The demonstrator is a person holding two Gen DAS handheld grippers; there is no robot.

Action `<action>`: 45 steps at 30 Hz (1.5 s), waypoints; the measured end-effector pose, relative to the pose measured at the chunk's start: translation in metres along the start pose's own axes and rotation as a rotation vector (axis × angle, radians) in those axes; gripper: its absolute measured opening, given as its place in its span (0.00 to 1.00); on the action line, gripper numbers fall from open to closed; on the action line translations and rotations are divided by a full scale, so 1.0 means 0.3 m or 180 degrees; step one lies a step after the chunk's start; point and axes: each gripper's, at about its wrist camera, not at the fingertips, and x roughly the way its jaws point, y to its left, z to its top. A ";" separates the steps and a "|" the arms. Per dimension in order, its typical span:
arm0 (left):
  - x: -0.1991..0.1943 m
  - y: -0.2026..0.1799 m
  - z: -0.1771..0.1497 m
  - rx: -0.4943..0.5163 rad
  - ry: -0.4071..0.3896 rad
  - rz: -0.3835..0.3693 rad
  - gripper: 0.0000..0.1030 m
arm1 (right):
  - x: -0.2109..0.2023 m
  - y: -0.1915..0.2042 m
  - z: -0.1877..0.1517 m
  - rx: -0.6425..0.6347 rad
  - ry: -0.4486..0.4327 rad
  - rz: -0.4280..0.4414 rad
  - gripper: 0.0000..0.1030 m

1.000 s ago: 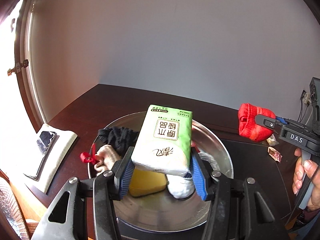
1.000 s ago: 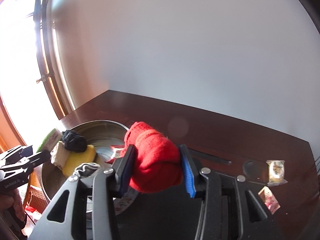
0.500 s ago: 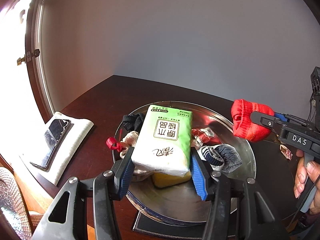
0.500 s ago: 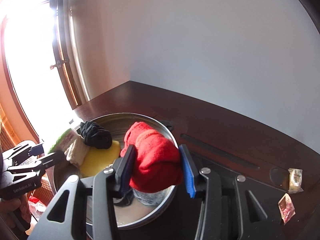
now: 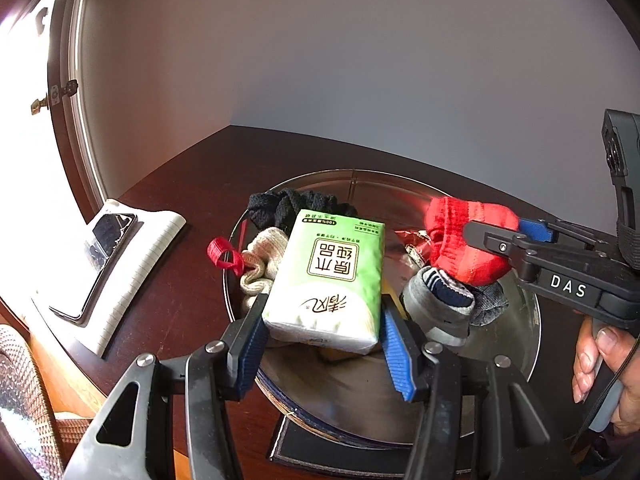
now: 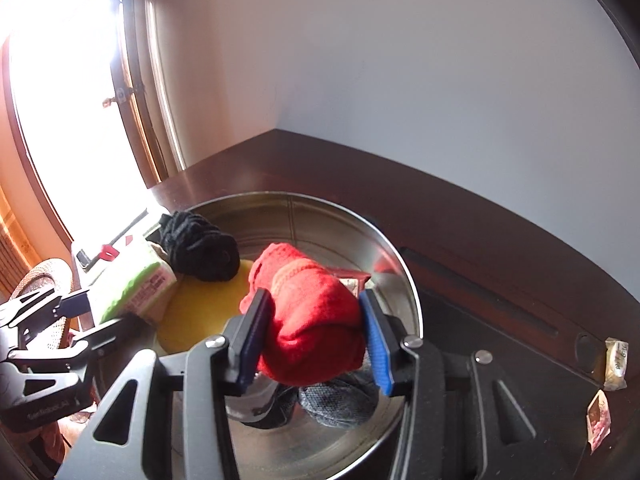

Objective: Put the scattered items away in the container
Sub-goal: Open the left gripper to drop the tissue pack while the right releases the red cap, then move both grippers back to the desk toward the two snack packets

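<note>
A round metal bowl [image 5: 532, 320] [image 6: 400, 264] on the dark wooden table holds a black sock [image 5: 292, 204], a beige sock [image 5: 260, 264], a grey sock [image 5: 440, 304] and a yellow sponge [image 6: 200, 316]. My left gripper [image 5: 324, 304] [image 6: 100, 312] grips a green-and-white tissue pack [image 5: 332, 276] over the bowl's near left part. Its jaws are opening, but the pads still touch the pack. My right gripper [image 6: 314, 296] [image 5: 496, 226] holds a rolled red sock [image 6: 312, 332] [image 5: 460, 256] just above the grey sock. These jaws are opening too, with the sock still between the pads.
A phone [image 5: 104, 248] lies on a lined notebook [image 5: 140, 272] left of the bowl. Two small snack wrappers [image 6: 616, 364] [image 6: 598, 416] lie on the table at the right. A black mat [image 5: 320, 448] lies under the bowl. A wicker chair [image 5: 20, 400] stands at the table's left edge.
The right gripper carried the red sock leftward from beside the bowl to over its inside and sank lower. The left gripper came down with the tissue pack over the bowl.
</note>
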 end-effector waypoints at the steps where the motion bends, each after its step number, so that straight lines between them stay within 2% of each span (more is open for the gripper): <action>1: 0.000 0.000 0.002 -0.0013 -0.0001 0.0004 0.57 | 0.004 -0.004 -0.003 0.0017 -0.0007 0.0010 0.49; 3: -0.004 0.000 0.006 -0.0027 -0.0016 0.0022 0.66 | 0.005 -0.008 -0.009 0.0043 0.0001 0.0045 0.50; 4: -0.008 -0.002 0.007 -0.0023 -0.0040 0.0040 0.75 | 0.002 -0.011 -0.009 0.0050 -0.0015 0.0053 0.55; 5: -0.015 -0.004 0.009 -0.0027 -0.0073 0.0061 0.79 | -0.002 -0.014 -0.011 0.0058 -0.0043 0.0054 0.61; 11: -0.052 -0.017 0.031 -0.0118 -0.0211 -0.0041 0.80 | -0.067 -0.029 -0.021 0.0124 -0.0214 0.0056 0.71; 16: -0.066 -0.118 0.047 0.0069 -0.0271 -0.0253 0.79 | -0.160 -0.112 -0.059 0.0239 -0.0323 -0.0041 0.75; 25: -0.047 -0.466 0.043 0.0692 -0.0138 -0.0807 0.79 | -0.310 -0.446 -0.198 0.0674 -0.0301 -0.0569 0.78; 32: 0.016 -0.771 0.016 0.1190 0.0110 -0.1229 0.79 | -0.495 -0.753 -0.360 0.0988 -0.0243 -0.1155 0.85; 36: 0.086 -0.910 0.033 0.1246 0.0313 -0.1460 0.79 | -0.545 -0.892 -0.441 0.1210 -0.0181 -0.1312 0.85; 45: 0.246 -1.231 0.084 0.1320 0.0490 -0.1515 0.79 | -0.613 -1.081 -0.607 0.1536 -0.0098 -0.1459 0.85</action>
